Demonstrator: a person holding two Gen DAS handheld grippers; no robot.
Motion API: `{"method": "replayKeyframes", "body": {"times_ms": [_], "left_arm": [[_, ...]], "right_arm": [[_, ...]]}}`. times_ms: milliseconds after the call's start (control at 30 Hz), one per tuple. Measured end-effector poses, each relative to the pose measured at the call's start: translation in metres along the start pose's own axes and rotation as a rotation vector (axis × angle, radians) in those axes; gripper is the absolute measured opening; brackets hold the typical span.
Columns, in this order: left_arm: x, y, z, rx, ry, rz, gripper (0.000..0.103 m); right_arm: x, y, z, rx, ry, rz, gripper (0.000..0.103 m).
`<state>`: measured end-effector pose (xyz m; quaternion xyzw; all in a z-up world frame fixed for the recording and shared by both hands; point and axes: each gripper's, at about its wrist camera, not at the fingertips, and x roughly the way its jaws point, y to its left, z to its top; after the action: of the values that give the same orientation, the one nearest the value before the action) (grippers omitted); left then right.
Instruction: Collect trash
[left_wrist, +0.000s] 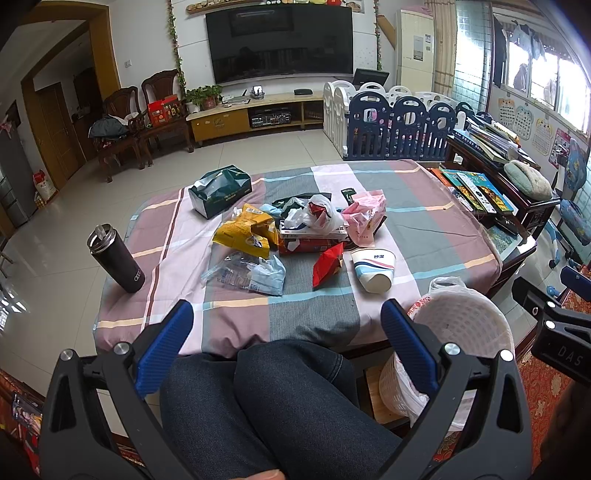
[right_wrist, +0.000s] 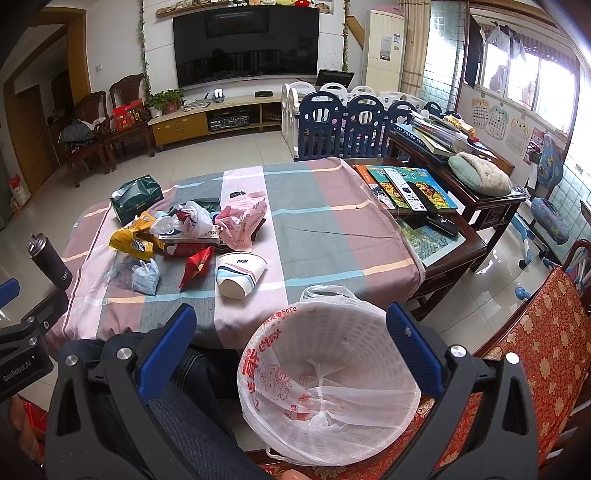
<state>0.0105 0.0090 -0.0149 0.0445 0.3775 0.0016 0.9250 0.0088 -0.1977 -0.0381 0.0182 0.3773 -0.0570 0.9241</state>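
You hold each hand-held gripper (left_wrist: 286, 317) (right_wrist: 291, 325) spread and empty, the lined basket (right_wrist: 328, 380) beside your knees to catch wrappers (left_wrist: 328, 264) off the worktop (left_wrist: 424, 236).

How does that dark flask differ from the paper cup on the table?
The dark flask stands upright near the table's left edge; the paper cup lies tipped on its side, nearer the white basket. The flask is dark, tall and slim; the cup is white with striped print, short and wide. Both rest on the checked cloth.
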Motion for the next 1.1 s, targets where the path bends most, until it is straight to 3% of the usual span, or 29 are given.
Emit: {"method": "replayKeyframes", "body": {"times_ms": [1100], "left_arm": [[0.003,0.001,-0.003,-0.004,0.007,0.001,0.101]], "right_arm": [[0.005,0.005,-0.010,0.009,0.019,0.003,0.101]]}}
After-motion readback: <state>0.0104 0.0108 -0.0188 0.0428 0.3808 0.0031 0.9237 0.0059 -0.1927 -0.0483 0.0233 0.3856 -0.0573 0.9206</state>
